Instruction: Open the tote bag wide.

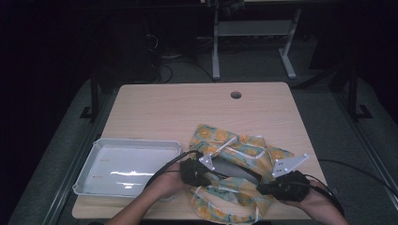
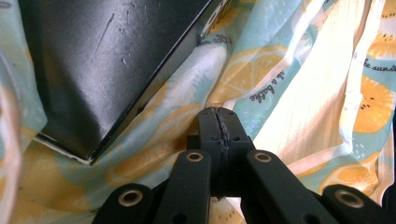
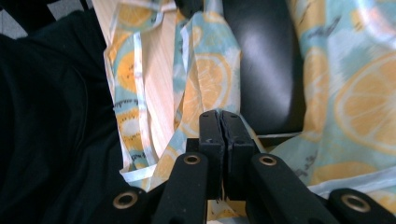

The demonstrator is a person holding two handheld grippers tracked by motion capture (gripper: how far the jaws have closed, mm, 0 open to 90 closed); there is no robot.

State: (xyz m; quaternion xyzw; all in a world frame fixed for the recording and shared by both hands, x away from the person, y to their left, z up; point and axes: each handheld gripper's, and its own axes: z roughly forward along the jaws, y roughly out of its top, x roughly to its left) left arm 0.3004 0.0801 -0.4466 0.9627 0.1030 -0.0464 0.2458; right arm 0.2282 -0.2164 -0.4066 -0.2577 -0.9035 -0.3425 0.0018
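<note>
1. Cloth bag (image 1: pixel 234 159) with an orange-slice print lies crumpled at the near edge of the table (image 1: pixel 187 108), with a black box (image 2: pixel 102 60) inside it.
2. My left claw (image 1: pixel 199 173) is clenched on a fold of the bag beside the box.
3. My right claw (image 1: pixel 265 188) is pinched shut on the bag's edge.
4. White tray (image 1: pixel 89 161) sits to the left of the bag.
</note>
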